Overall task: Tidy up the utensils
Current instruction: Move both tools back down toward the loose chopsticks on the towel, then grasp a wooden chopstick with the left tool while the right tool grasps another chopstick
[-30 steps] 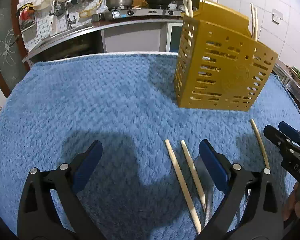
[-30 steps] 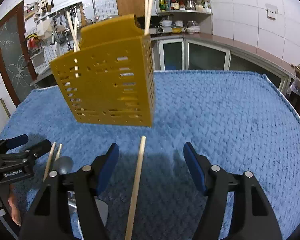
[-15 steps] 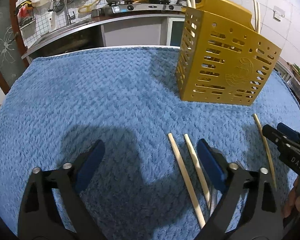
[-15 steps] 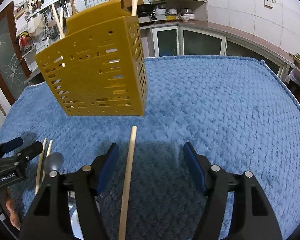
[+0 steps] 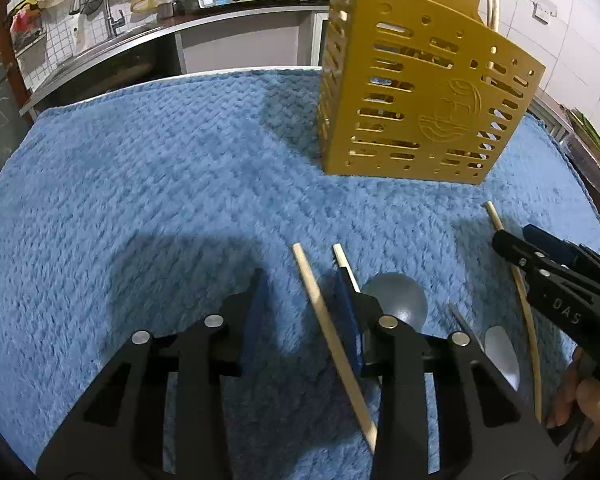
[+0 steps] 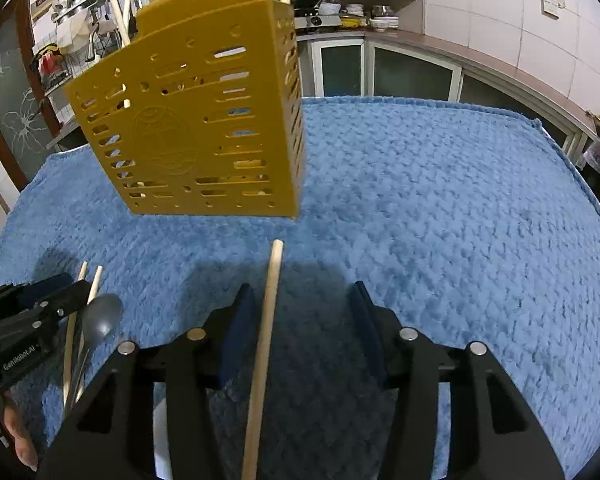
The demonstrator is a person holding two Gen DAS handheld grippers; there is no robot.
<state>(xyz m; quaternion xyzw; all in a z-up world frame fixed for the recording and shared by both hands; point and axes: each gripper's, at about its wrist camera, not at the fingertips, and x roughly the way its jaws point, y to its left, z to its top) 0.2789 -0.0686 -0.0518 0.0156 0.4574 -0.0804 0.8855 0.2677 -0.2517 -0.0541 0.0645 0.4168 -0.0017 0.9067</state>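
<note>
1. While both hand-held tools hang nose-down over the fuzzy blue knitted mat, each one is lined up along its own stick, which looks like the setup for a pick from the pile.
2. The left gripper has just been closing its jaws. They're narrowed a lot but not pinching yet: a pale wooden chopstick runs between the blue pads, closer to the right one, and is flat on the mat.
3. The right gripper has also just been closing and sits about half open. A second long wooden chopstick lies between its pads, hugging the left pad, and isn't clamped either.
4. The mustard-yellow slotted plastic utensil holder stands upright on the mat, at about one o'clock from the left tool and eleven o'clock from the right one. A few sticks already poke out of its top, so my guess is everything loose goes there.
5. Leftovers: a thin third chopstick right against the left tool's right finger, plus a grey metal spoon at two o'clock.
6. Squeezing with the stick off-centre could roll it, I reckon.
</note>
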